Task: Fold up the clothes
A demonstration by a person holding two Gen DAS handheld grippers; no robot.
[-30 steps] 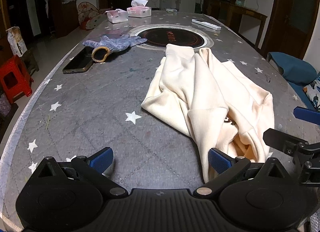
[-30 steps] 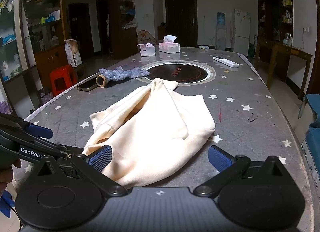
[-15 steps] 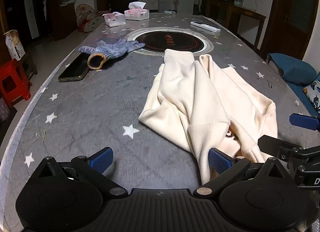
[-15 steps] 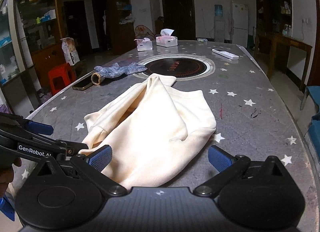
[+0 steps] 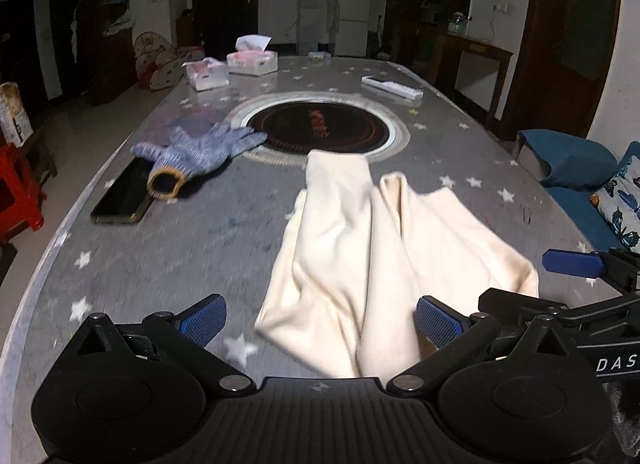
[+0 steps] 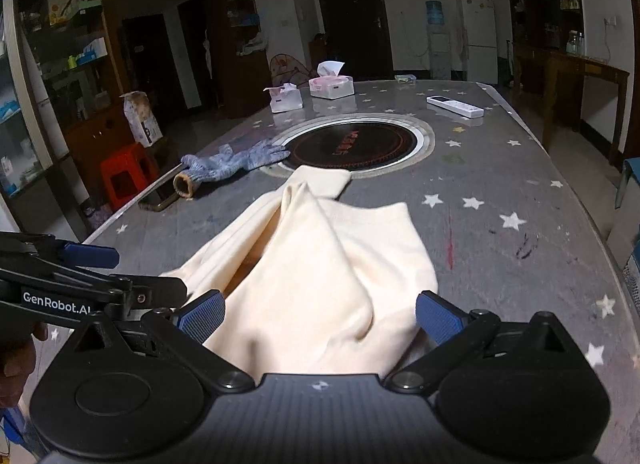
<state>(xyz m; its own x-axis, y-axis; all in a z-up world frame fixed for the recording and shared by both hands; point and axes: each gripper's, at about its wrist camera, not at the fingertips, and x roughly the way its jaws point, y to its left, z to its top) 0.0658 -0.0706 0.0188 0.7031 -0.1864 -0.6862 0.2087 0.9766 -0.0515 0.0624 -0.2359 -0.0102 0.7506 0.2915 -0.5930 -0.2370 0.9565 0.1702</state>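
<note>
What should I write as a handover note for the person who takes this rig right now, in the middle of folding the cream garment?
Left gripper: open, holding nothing, low over the near left edge of the cream garment.
Right gripper: open, holding nothing, with the garment's near hem between its fingers.
Garment: bunched on the star-patterned table, far end touching the rim of the round cooktop. It looks loosely gathered, with no tidy fold visible.
Nearby: knit glove and phone to the left, apart from the garment.
Left to do: grip the near edge, spread it flat, then fold.
</note>
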